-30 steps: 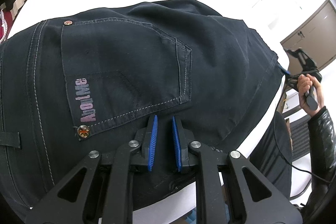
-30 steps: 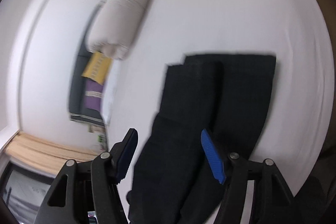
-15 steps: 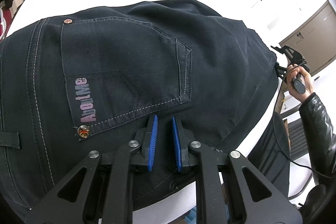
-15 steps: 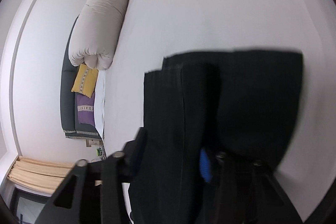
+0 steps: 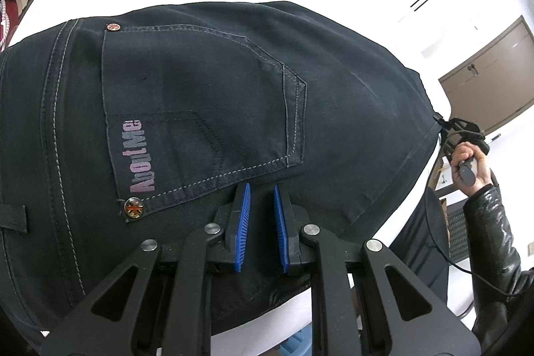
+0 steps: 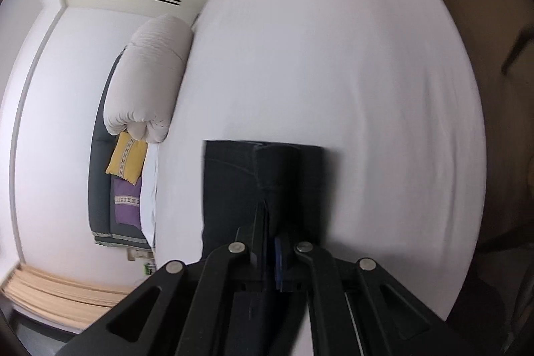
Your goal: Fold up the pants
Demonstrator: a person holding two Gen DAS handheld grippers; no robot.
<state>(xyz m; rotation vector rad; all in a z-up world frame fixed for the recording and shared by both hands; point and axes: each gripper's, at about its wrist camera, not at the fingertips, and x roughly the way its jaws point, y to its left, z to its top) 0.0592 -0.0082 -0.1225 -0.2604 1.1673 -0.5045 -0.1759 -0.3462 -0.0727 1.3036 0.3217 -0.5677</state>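
Dark navy pants (image 5: pixel 207 109) lie flat on the white bed, back pocket with a pink logo facing up. My left gripper (image 5: pixel 260 192) rests on the fabric just below the pocket, its blue pads (image 5: pixel 243 216) a narrow gap apart with nothing seen between them. In the right wrist view the leg ends of the pants (image 6: pixel 260 186) hang in front of the camera. My right gripper (image 6: pixel 272 242) is shut on them, lifted over the bed. The right gripper also shows in the left wrist view (image 5: pixel 462 135), at the far edge of the pants.
The white bed (image 6: pixel 333 72) fills most of both views. A rolled white duvet (image 6: pixel 150 79) lies at its head, with yellow and purple cushions (image 6: pixel 126 162) beside it. A brown cabinet (image 5: pixel 490 79) stands beyond the bed's right side.
My right gripper has shut on the leg ends of the pants, where it was open a second ago, and has raised them. My left gripper has stayed in place.
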